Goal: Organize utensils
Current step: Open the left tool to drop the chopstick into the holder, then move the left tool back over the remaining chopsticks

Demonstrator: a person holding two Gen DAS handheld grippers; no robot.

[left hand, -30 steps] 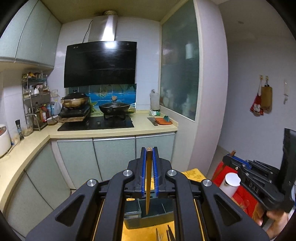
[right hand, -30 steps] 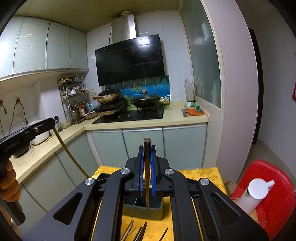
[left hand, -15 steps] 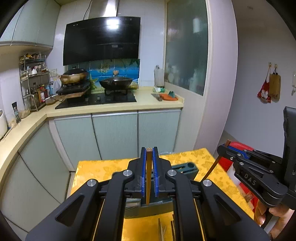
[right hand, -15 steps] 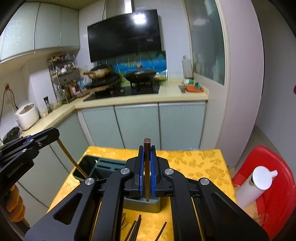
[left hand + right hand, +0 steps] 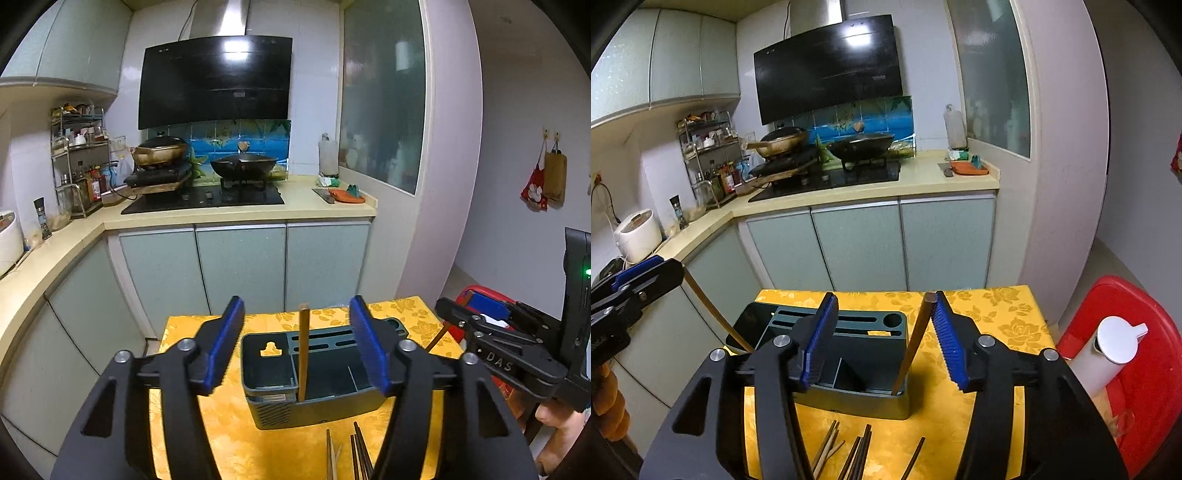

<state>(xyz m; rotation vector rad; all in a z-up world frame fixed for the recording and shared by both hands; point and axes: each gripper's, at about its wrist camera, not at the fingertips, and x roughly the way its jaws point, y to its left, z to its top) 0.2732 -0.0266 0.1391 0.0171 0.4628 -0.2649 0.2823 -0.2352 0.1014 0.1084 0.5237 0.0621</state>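
The left gripper [image 5: 297, 347] has its blue-padded jaws opening, and a light wooden chopstick [image 5: 303, 350] stands between them, touching neither pad, its lower end down inside the near left part of the grey-green utensil holder [image 5: 295, 413]. The right gripper [image 5: 882, 336] is likewise opening; a darker chopstick [image 5: 916, 339] leans between its jaws, its top close against the right pad, though whether it touches is hard to tell, and its lower end sits in the near right corner of the same holder [image 5: 864, 404]. From the left wrist view the right gripper [image 5: 491, 354] shows at the right edge, with a person's hand [image 5: 554, 417] beneath it; from the right wrist view the left gripper [image 5: 635, 288] shows at the far left, the light chopstick [image 5: 713, 314] slanting from it down into the holder. The holder stands on a table covered with a yellow floral cloth [image 5: 997, 317], and its far part has long slots and a round hole. More loose chopsticks [image 5: 849, 450] lie on the cloth just near of the holder. To the right of the table is a red stool [image 5: 1145, 332] carrying a white dispenser bottle [image 5: 1108, 350]. Beyond the table run pale green cabinets [image 5: 240, 266], a counter with a wok [image 5: 243, 164] on the stove, and a black range hood [image 5: 216, 79] above.
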